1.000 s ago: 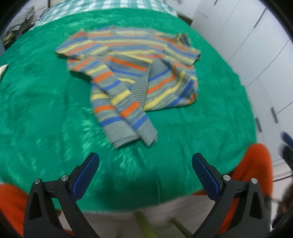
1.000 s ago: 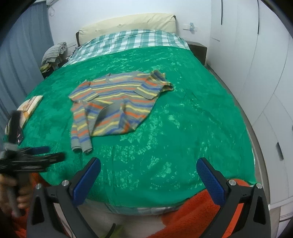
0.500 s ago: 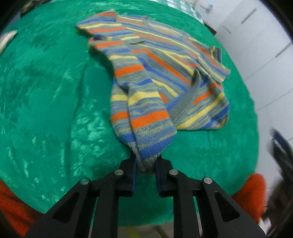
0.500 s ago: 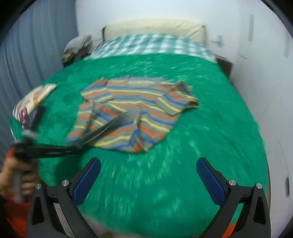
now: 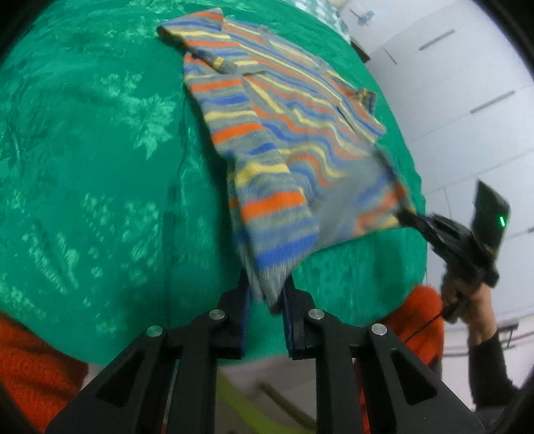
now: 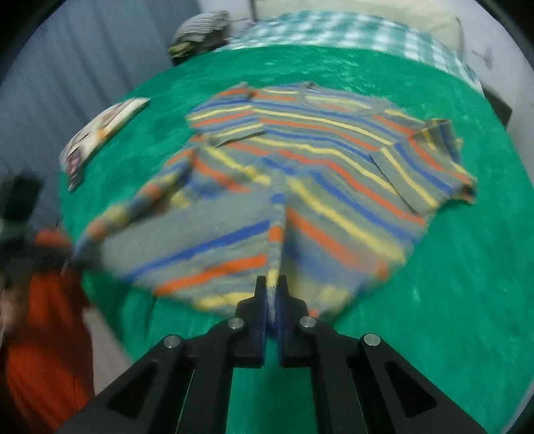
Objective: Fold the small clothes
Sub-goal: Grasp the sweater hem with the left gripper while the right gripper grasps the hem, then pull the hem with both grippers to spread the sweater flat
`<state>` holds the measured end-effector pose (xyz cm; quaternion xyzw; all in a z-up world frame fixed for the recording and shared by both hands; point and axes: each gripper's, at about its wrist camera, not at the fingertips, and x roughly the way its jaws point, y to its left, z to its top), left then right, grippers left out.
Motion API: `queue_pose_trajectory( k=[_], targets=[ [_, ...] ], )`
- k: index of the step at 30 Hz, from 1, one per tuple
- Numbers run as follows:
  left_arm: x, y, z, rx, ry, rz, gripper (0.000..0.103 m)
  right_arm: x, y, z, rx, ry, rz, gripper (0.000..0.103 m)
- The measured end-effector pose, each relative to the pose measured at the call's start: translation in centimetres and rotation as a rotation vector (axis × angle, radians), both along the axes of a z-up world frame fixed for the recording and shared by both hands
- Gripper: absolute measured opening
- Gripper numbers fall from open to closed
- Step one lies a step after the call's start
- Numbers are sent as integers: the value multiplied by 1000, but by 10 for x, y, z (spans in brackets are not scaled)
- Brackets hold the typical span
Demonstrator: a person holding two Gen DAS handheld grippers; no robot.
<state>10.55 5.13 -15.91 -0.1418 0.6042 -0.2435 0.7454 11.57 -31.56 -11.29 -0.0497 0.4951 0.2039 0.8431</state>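
A small striped sweater (image 5: 283,110) in grey, blue, orange and yellow lies on a green bedspread (image 5: 83,150); it also shows in the right wrist view (image 6: 317,160). My left gripper (image 5: 267,293) is shut on the end of a sleeve near the bed's front edge. My right gripper (image 6: 273,293) is shut on the sweater's bottom hem. Both lift their edges a little off the bed. The right gripper also shows in the left wrist view (image 5: 414,217), pinching the hem corner.
A magazine (image 6: 100,133) lies on the bedspread at the left. A pile of clothes (image 6: 200,33) sits at the head of the bed beside a checked sheet (image 6: 350,30). White wardrobe doors (image 5: 467,100) stand on the right. An orange blanket (image 5: 33,367) hangs below the bed's edge.
One second ago both grippers were open above the bed. The left closed on the sleeve first; the right has now closed on the hem. The sweater's lower part has been pulled out and lifted.
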Motion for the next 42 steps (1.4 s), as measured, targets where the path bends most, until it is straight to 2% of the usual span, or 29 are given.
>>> queue_pose_trajectory(
  k=[2, 4, 6, 8, 10, 11, 12, 13, 15, 17, 19, 20, 21, 22, 23, 27, 30, 31, 33, 34, 37, 39, 40, 41, 42],
  targets=[
    [-9, 4, -2, 24, 7, -33, 15, -41, -20, 5, -60, 6, 24, 5],
    [-16, 6, -10, 83, 25, -61, 15, -67, -36, 0, -130, 23, 14, 4],
    [-20, 10, -20, 167, 47, -70, 15, -84, -57, -15, -185, 87, -38, 7],
    [-20, 16, -24, 189, 55, -49, 15, -94, -78, -29, -235, 145, -122, 24],
    [-21, 25, -20, 158, 55, -8, 18, -100, -93, -27, -197, 152, -199, 38],
    [-21, 29, -19, 146, 51, 1, 26, -103, -99, -25, -150, 156, -241, 51],
    [-20, 31, -16, 129, 39, 17, 33, -107, -107, -20, -59, 163, -307, 58],
    [-19, 31, -14, 123, 29, 26, 34, -111, -113, -17, 68, 171, -367, 64],
    [-13, 21, -16, 113, 12, 29, 35, -111, -109, -23, 258, 218, -404, 64],
    [-4, 11, -29, 116, 19, 35, 35, -107, -98, -45, 371, 307, -425, 64],
    [7, -7, -41, 121, 33, 29, 35, -100, -83, -65, 351, 355, -420, 62],
    [12, -14, -45, 132, 30, 29, 34, -97, -76, -74, 335, 372, -413, 56],
    [13, -17, -46, 128, 22, 28, 23, -94, -68, -83, 335, 388, -401, 48],
    [14, -18, -44, 114, 16, 25, 10, -93, -64, -86, 342, 392, -383, 16],
    [13, -13, -40, 85, 33, 28, 11, -95, -62, -83, 346, 394, -372, 6],
    [-4, 25, -17, 33, 38, 71, 7, -111, -77, -44, 286, 335, -400, 5],
    [-13, 41, -15, 80, 47, 65, 7, -114, -89, -33, 250, 315, -412, 5],
    [-13, 39, -17, 106, 49, 59, 7, -109, -89, -37, 244, 321, -407, 5],
    [-12, 33, -24, 217, 28, 40, 7, -101, -82, -48, 199, 328, -407, 5],
    [-11, 34, -26, 219, 32, 45, 7, -97, -80, -53, 181, 335, -407, 5],
    [-7, 53, -34, 176, 68, 118, 4, -96, -85, -64, 169, 346, -437, 5],
    [-6, 60, -35, 181, 64, 134, 3, -96, -86, -61, 187, 337, -454, 5],
    [-6, 61, -35, 159, 63, 135, 3, -97, -89, -60, 183, 332, -458, 5],
    [-7, 60, -33, 124, 59, 134, 4, -97, -90, -60, 183, 330, -459, 5],
    [-8, 58, -31, 105, 60, 137, 18, -95, -89, -61, 181, 331, -456, 5]
  ],
)
